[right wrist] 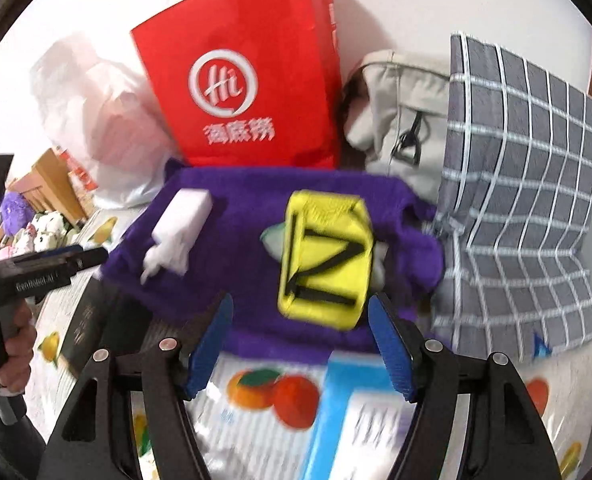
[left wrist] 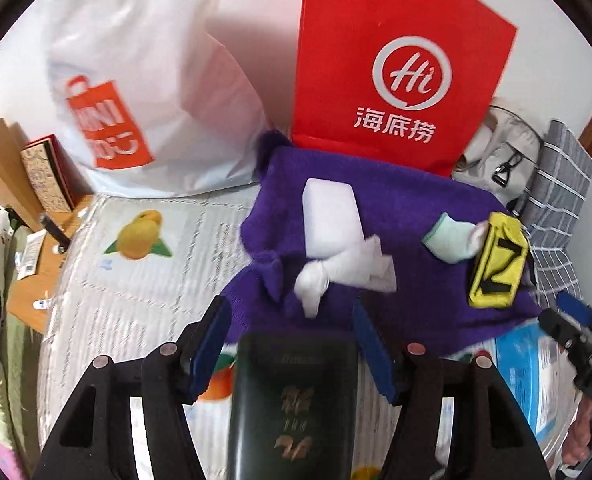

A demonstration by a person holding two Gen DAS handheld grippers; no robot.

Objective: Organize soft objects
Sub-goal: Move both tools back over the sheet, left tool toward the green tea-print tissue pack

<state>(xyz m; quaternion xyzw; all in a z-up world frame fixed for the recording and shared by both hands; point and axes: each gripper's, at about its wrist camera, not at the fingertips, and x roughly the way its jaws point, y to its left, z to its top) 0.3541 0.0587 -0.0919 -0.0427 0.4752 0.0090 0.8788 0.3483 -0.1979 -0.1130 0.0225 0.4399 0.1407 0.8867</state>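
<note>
A purple knitted cloth (left wrist: 408, 216) (right wrist: 232, 248) lies spread on the fruit-print bed sheet (left wrist: 136, 280). On it rest a white foam block (left wrist: 330, 216) (right wrist: 182, 220), a knotted white cloth (left wrist: 336, 272), a mint-green sock (left wrist: 450, 240) and a yellow pouch with black straps (left wrist: 496, 260) (right wrist: 326, 260). My left gripper (left wrist: 288, 320) is open over the cloth's near edge, with a dark box (left wrist: 292, 400) lying below between its fingers, untouched. My right gripper (right wrist: 302, 312) is open just short of the yellow pouch, and its pads are clear of it.
A red paper bag (left wrist: 400, 60) (right wrist: 248, 80) and a white plastic shopping bag (left wrist: 144, 92) stand against the wall behind. A grey checked pillow (right wrist: 520, 184) and a beige bag (right wrist: 400, 112) lie to the right. A blue-and-white packet (right wrist: 356, 412) lies near, and a wooden bedside table (left wrist: 36, 272) stands to the left.
</note>
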